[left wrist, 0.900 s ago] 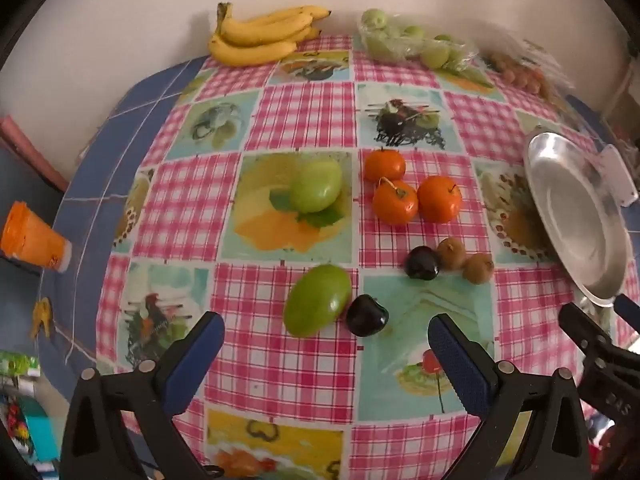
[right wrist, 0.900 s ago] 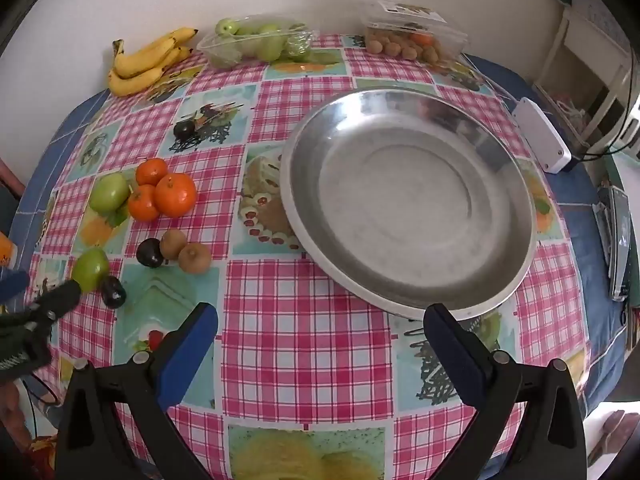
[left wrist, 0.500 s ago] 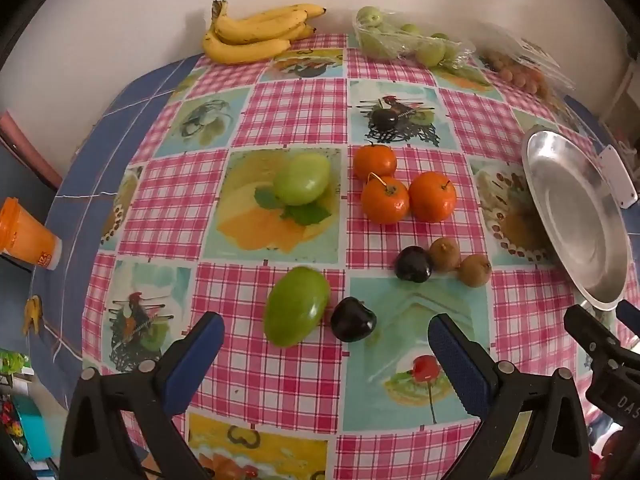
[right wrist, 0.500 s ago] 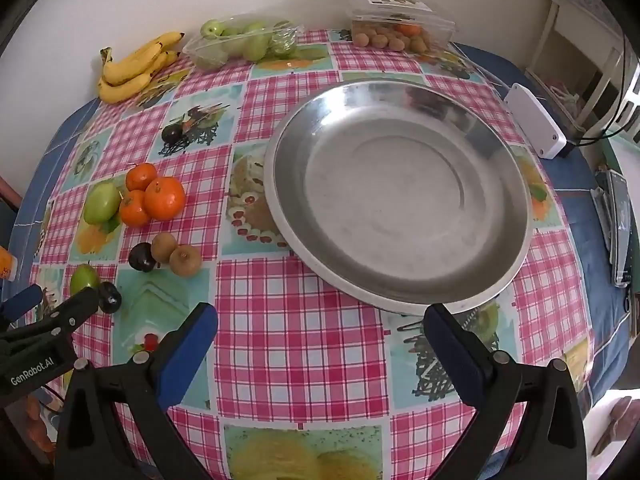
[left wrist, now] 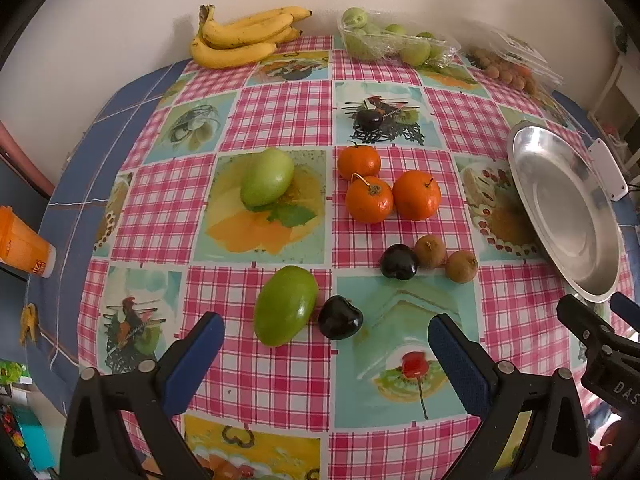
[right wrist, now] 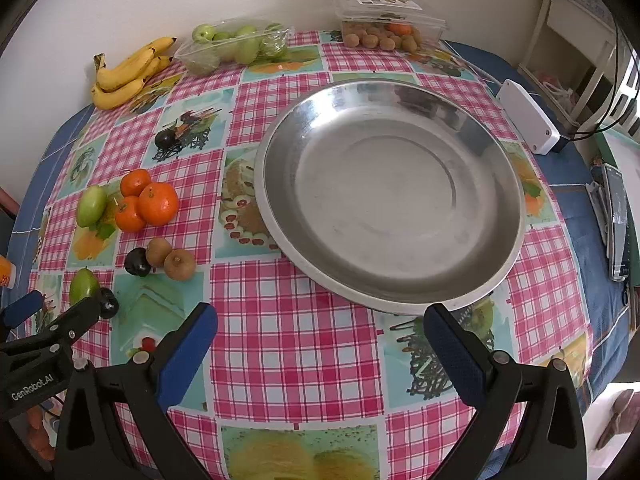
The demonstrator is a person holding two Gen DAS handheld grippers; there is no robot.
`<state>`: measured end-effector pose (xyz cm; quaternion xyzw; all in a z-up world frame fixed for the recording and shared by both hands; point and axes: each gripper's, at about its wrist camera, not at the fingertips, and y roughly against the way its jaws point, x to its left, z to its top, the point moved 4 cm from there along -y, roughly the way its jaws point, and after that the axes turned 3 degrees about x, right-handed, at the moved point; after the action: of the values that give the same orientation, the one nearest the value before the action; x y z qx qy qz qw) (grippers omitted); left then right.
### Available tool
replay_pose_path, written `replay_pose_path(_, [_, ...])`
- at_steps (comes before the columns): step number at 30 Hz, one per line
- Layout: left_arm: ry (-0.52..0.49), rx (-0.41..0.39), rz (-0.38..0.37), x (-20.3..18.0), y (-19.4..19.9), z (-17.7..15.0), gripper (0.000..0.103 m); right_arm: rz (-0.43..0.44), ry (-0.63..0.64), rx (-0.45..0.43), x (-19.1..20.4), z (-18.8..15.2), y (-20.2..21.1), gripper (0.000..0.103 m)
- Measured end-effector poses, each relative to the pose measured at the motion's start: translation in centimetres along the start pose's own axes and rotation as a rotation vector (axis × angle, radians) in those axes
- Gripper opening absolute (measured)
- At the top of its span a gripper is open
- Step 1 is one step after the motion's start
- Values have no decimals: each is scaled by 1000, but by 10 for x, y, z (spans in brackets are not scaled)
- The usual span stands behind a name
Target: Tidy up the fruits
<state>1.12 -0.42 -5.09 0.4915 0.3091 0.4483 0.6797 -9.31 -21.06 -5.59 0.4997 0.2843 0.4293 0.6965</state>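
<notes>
My left gripper (left wrist: 324,344) is open and empty, just short of a green mango (left wrist: 286,310) and a dark plum (left wrist: 340,317). Beyond lie a second plum (left wrist: 398,262), two brown kiwis (left wrist: 430,251), three oranges (left wrist: 370,199), another green mango (left wrist: 267,176) and a far plum (left wrist: 369,119). My right gripper (right wrist: 320,336) is open and empty, above the cloth in front of the empty steel plate (right wrist: 390,196). The same fruits (right wrist: 158,204) lie left of the plate.
Bananas (left wrist: 244,36), a tray of green fruit (left wrist: 394,42) and a clear box of small fruit (right wrist: 390,20) line the wall. An orange cup (left wrist: 22,246) stands off the left edge. A white box (right wrist: 528,116) and a phone (right wrist: 616,220) lie right.
Both grippers have drawn back and up a little, so the fruits and plate sit slightly farther and lower in view. Jaws stay open; nothing was grasped.
</notes>
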Motion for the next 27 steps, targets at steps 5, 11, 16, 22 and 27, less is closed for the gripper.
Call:
replay_pose_path(5, [1,5,1,-6,-2,1,103,0,-8,5,0,1,-1,102])
replay_pose_path(11, [8,8,4,-7,-4,1,103,3,-10,8,-3,2,-2,102])
replay_pose_path(16, [17,15,4,-7,-5,1,103,3,-11,8,-3,1,-2,102])
replay_pose_path(22, [18,15,5,-6,-5,1,103,2,-12,8,-5,1,-3,102])
replay_pose_path(27, [17,15,6,-8,-5,1,103,2,-12,7,-5,1,-3,102])
